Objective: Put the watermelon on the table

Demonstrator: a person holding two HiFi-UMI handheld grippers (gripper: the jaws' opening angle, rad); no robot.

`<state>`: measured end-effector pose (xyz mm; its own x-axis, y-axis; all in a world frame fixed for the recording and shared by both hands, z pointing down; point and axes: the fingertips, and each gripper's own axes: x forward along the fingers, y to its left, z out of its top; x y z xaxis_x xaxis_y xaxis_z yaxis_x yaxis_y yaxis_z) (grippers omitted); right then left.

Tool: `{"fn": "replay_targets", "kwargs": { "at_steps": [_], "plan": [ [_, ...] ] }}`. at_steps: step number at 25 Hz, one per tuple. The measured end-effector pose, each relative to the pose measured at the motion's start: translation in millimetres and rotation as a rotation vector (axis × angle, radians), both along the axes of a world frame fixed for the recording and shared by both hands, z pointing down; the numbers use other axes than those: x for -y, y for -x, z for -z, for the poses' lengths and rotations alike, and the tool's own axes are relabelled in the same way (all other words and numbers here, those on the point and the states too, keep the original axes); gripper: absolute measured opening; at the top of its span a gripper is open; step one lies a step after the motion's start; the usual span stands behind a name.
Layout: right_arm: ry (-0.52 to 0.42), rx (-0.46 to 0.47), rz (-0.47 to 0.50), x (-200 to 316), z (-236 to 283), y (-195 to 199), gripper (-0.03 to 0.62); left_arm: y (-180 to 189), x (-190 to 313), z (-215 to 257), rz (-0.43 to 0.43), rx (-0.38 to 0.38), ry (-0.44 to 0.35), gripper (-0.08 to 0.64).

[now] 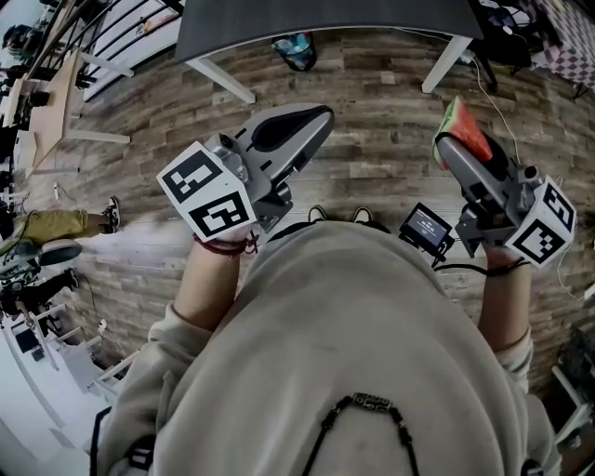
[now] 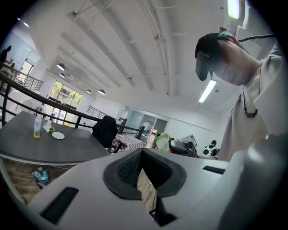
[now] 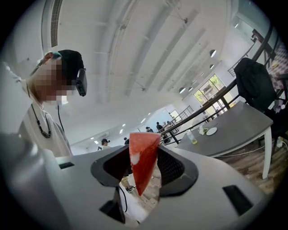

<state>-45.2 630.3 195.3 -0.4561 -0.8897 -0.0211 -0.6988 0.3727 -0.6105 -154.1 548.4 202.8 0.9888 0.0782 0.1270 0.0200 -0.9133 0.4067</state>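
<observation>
Carrying watermelon [image 1: 462,130] clamped in right tongs [image 3: 145,165], holding left tongs [image 2: 142,170] together, empty; next probably needing lowering onto the bench [image 1: 325,26].

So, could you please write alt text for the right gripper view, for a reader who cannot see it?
The right tool grips a red watermelon wedge between its dark jaws, tip downward. Beyond, at the right, stands a grey table with a bottle and a plate; a person in pale clothing is at the left.
</observation>
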Motion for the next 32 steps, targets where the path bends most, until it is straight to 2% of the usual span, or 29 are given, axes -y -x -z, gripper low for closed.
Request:
{"fn": "replay_targets", "kwargs": {
  "at_steps": [8,15,26,32],
  "plan": [
    [-0.008,0.007,-0.018,-9,8,-6,0.198,-18,-5,4,-0.044,-0.016,0.006,-0.003],
    [-0.004,-0.038,-0.106,-17,10,-21,0.198,-26,6,0,-0.077,-0.048,0.014,-0.003],
    [-0.001,-0.084,-0.212,14,18,-32,0.198,-47,54,-1,-0.159,-0.108,0.031,-0.003],
    [0.013,-0.107,-0.258,49,22,-38,0.198,-61,98,-4,-0.202,-0.137,0.047,-0.003]
  ]
}}
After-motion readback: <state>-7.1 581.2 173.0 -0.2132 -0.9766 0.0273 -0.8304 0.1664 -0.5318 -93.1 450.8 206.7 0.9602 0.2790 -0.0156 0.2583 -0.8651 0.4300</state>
